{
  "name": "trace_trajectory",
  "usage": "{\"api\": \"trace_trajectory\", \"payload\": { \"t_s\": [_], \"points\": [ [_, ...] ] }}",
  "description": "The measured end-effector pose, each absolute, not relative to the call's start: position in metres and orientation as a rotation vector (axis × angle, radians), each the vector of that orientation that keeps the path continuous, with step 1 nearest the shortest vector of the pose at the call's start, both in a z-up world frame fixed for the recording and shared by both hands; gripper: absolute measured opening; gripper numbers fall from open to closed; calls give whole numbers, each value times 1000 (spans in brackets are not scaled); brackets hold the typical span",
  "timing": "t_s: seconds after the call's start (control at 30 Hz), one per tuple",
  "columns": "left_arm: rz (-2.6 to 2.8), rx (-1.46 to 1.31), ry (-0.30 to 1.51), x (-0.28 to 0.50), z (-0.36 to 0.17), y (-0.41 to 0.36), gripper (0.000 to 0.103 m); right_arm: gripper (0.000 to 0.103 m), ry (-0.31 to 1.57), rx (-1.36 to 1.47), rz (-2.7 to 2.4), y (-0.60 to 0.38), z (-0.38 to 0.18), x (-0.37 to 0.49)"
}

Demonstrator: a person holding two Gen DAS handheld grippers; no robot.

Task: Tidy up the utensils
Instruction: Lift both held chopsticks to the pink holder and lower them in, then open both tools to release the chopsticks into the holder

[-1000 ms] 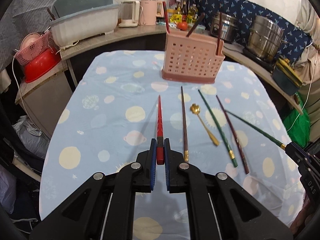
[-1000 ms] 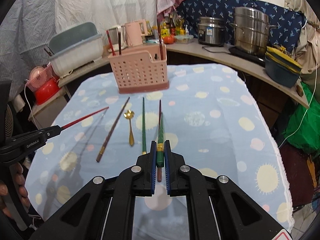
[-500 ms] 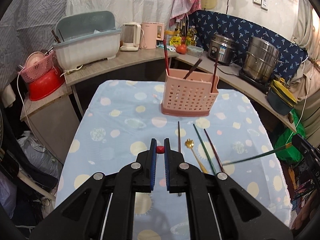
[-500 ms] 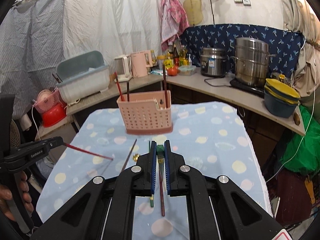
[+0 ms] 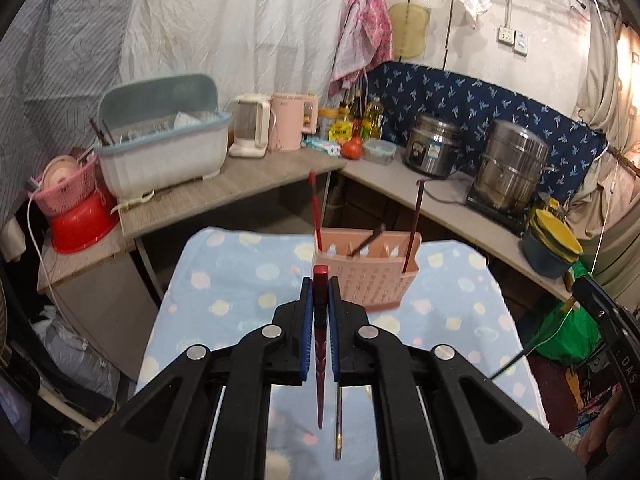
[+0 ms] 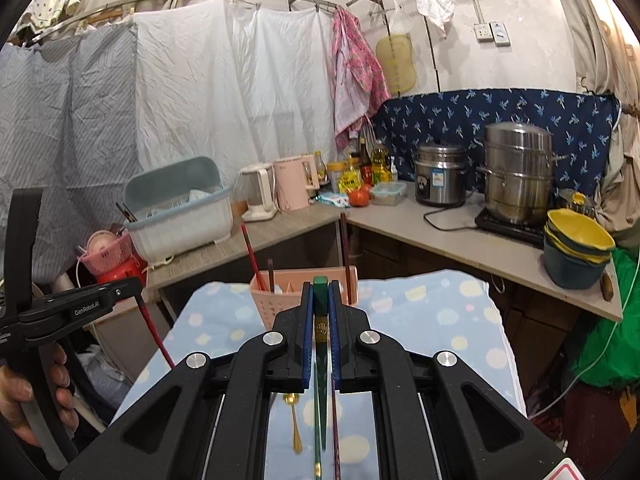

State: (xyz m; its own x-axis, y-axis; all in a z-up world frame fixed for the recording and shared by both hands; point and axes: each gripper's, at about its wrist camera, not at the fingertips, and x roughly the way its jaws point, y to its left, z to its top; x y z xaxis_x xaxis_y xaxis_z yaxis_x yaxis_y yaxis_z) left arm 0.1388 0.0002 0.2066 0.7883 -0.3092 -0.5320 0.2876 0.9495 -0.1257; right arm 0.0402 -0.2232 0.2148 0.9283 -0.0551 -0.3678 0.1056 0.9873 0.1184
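1. Both sets of fingers are pinching sth: my left gripper (image 5: 319, 304) clamps a red chopstick (image 5: 320, 360) near its blunt top end, jaws nearly together.
2. Red chopstick hangs steeply, tip down toward the tablecloth (image 5: 224, 280), square red end poking up just past my fingertips.
3. My right gripper (image 6: 320, 308) is clamped the same way on a green chopstick (image 6: 320, 360), green end cap up, gold band just below the pads, shaft pointing down.
4. From the right cam I see my left gripper (image 6: 132, 286) at the left edge w/ the red stick slanting down from it, my hand (image 6: 24, 396) wrapped around the handle.
5. Pink basket (image 5: 372, 276) sits at the far end of the table, ahead of both grippers, well apart from either chopstick I hold.
6. Basket already has sticks in it: a red one (image 5: 314, 208) upright at its left end, a dark one (image 5: 414, 228) at the right end, another dark piece leaning in the middle.
7. On the cloth under my right gripper: a gold spoon (image 6: 294, 424), a second green chopstick (image 6: 317, 464), and a dark reddish one (image 6: 335, 440), lying roughly parallel.
8. Under my left gripper lies a dark chopstick w/ a gold-ish tip (image 5: 338, 424) on the cloth; blurry, so color is prob. brown.
9. Counter (image 5: 224, 184) behind holds kettles, pots, bowls.
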Motion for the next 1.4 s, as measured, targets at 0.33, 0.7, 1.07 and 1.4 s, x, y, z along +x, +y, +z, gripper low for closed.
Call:
{"api": "trace_trajectory", "payload": {
  "t_s": [0.33,0.7,1.07,1.4],
  "points": [
    [-313,-34,466,196,267,-26,7,7,304,117,-87,-237,259,118],
    [-305,-44,392,267,295,-53,7,7,262,99,-117,-249,277,204],
    [-281,-28,464,322,243,-69,7,7,330,72,-117,-248,239,271],
    [-268,-30,560,337,197,-70,7,7,436,59,-90,-236,187,285]
  ]
}}
